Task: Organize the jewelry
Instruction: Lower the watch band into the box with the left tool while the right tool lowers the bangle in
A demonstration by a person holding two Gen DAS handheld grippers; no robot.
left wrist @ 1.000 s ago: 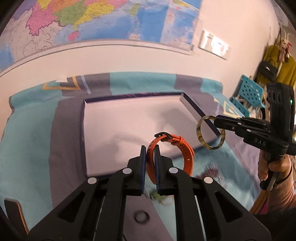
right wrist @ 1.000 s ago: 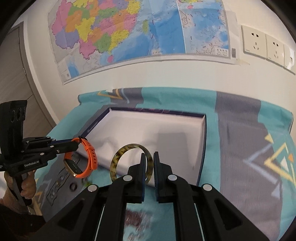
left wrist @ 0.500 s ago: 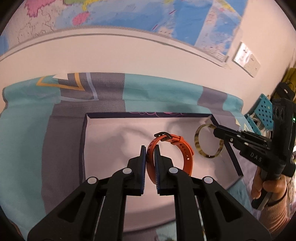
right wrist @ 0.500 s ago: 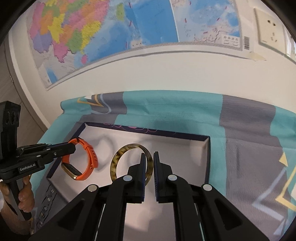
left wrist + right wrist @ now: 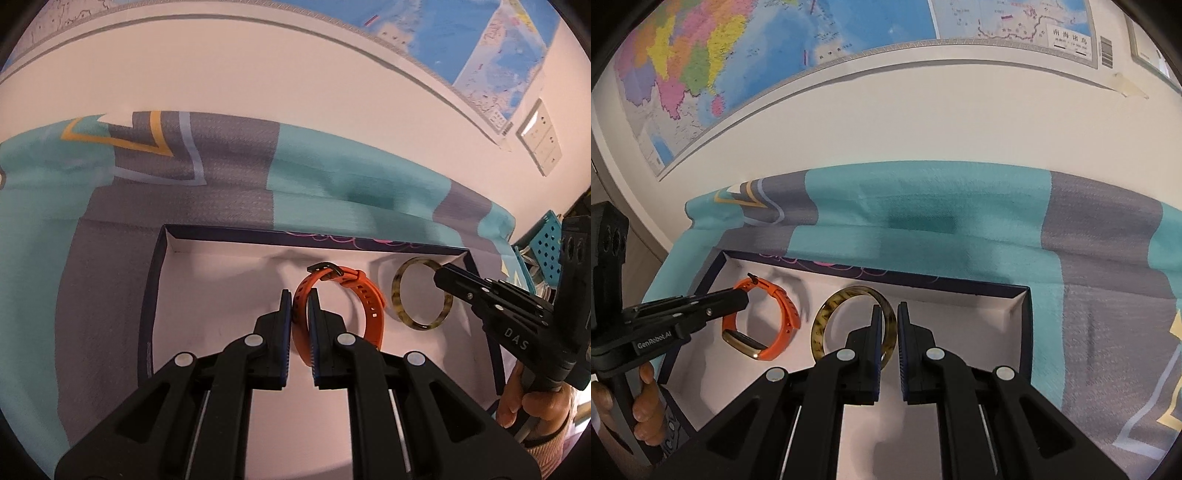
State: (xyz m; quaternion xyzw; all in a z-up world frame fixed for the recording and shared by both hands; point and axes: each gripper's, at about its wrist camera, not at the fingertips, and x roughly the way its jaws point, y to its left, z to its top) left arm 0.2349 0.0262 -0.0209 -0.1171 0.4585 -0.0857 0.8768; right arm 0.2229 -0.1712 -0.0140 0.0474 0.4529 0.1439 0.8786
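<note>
Left gripper, left wrist view: pinching the orange watch band over the white floor of the open box; the right gripper holds its ring at the far right corner. Step in hand appears to be placement; next, lower and release.

Right wrist view: right gripper clamped on the tortoiseshell bangle, above the box middle, beside the band.
</note>
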